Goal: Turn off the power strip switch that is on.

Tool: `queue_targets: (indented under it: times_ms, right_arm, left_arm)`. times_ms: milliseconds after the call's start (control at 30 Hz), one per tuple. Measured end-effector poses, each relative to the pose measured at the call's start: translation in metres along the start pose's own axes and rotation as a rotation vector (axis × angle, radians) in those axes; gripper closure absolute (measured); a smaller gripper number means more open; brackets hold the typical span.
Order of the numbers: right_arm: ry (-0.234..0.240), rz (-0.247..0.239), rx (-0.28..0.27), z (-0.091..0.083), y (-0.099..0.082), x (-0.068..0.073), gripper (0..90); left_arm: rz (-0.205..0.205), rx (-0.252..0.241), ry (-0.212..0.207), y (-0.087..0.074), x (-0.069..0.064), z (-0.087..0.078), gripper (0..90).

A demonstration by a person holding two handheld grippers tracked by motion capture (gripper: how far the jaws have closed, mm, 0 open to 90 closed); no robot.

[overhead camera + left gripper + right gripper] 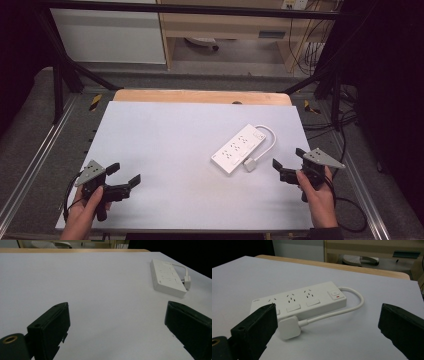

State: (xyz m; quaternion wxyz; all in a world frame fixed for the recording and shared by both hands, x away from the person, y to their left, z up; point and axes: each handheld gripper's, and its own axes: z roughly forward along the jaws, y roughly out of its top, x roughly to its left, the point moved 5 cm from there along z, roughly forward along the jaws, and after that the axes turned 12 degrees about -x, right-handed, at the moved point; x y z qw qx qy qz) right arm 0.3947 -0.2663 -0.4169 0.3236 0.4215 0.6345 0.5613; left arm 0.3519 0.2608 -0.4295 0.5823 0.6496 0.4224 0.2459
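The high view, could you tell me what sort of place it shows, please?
Probably a lab or workshop recording station: a white-topped table inside a black metal frame, cables behind, and a white power strip laid out.

Left hand-held gripper [125, 174], held in the person's left hand [89, 204] at the near left of the tabletop [165, 135], jaws spread wide and pointing right and forward. Right hand-held gripper [287, 159], held in the right hand [317, 195] at the near right, jaws likewise wide apart, pointing left. Both grip nothing; forearms enter from the bottom edge.
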Motion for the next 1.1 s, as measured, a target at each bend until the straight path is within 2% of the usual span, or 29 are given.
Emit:
queue_targets:
  times_ms: [133, 233, 533, 700, 933, 1000, 1100]
  right_arm:
    - [-0.001, -0.009, 0.025, 0.0, -0.008, 0.001, 2.8]
    - [0.015, -0.012, 0.056, 0.002, -0.018, 0.002, 2.9]
    - [0.059, -0.022, 0.099, 0.013, -0.036, 0.009, 2.8]
    - [0.093, -0.029, 0.142, 0.023, -0.046, 0.018, 2.8]
    - [0.109, -0.046, 0.176, 0.037, -0.049, 0.03, 3.2]
    - [0.096, -0.06, 0.197, 0.039, -0.05, 0.029, 3.1]
    - [0.015, -0.082, 0.257, 0.039, -0.055, 0.017, 3.4]
  left_arm:
    - [-0.001, 0.001, -0.002, 0.0, 0.0, 0.0, 6.2]
    - [-0.003, 0.001, -0.003, 0.0, -0.001, 0.0, 6.2]
    - [-0.002, 0.0, -0.003, 0.0, -0.001, 0.0, 6.2]
    - [-0.001, 0.003, -0.002, 0.0, -0.001, 0.001, 6.2]
    - [0.002, 0.003, -0.004, 0.0, -0.002, 0.001, 6.1]
    - [0.004, 0.003, -0.004, 0.0, -0.002, 0.0, 6.2]
    - [0.006, 0.002, -0.006, 0.0, -0.002, 0.001, 6.1]
